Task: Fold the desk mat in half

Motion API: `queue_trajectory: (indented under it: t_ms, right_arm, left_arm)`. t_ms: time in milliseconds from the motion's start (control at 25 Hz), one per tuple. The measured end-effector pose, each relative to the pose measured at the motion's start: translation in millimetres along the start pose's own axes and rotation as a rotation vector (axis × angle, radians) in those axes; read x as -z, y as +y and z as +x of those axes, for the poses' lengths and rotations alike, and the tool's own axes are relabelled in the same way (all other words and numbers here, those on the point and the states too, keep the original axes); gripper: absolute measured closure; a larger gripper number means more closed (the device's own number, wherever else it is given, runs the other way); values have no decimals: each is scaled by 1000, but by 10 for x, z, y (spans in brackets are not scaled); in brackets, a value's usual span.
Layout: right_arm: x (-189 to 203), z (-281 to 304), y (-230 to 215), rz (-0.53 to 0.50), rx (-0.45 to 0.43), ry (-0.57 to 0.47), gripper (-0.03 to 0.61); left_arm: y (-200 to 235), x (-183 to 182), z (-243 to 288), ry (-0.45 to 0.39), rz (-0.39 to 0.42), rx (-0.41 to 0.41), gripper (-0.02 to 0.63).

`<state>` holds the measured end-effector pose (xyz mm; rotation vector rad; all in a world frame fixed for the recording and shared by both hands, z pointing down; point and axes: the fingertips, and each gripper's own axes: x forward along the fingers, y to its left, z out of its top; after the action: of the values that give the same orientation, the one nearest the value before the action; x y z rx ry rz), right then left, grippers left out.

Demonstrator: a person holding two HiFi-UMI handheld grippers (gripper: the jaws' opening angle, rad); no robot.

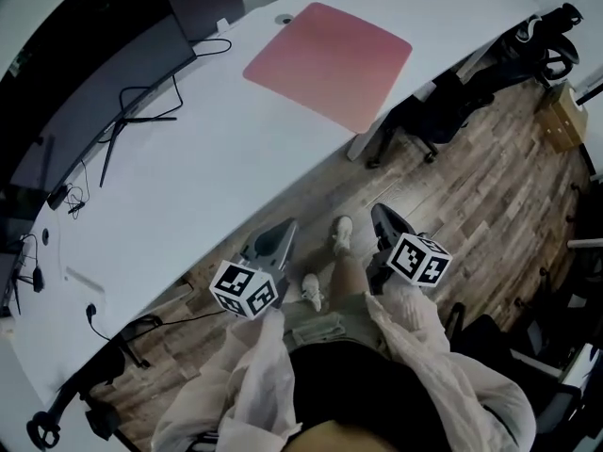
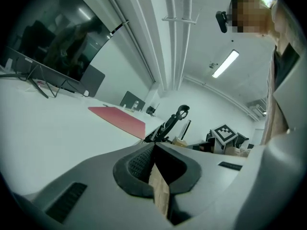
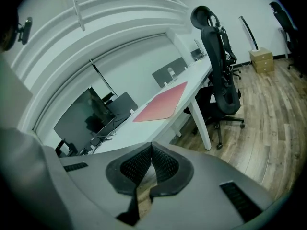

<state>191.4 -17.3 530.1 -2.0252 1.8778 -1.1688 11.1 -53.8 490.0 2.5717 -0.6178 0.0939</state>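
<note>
A pink-red desk mat lies flat and unfolded on the far right part of the white desk. It also shows as a red sheet in the left gripper view and the right gripper view. My left gripper and right gripper hang close to my body over the wooden floor, well short of the mat. Both have their jaws shut with nothing between them. In each gripper view the ribbed pads meet at the tips.
A dark monitor on a thin stand with trailing cables occupies the desk's left. A dark divider panel stands at the back. Black office chairs sit beyond the desk's right edge, near a cardboard box.
</note>
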Motion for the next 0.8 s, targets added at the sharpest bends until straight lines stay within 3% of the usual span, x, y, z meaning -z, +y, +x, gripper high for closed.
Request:
queue_trajectory:
  t_ms: [280, 480, 800]
  right_arm:
    - [-472, 872, -284, 91, -4, 35, 546]
    - [-793, 1501, -530, 160, -3, 104, 487]
    - [-875, 2220, -804, 318, -40, 257, 394]
  left_arm:
    - [520, -207, 527, -14, -43, -85, 586]
    - [856, -384, 989, -13, -86, -152, 587]
    - [1235, -556, 1534, -31, -159, -260, 588]
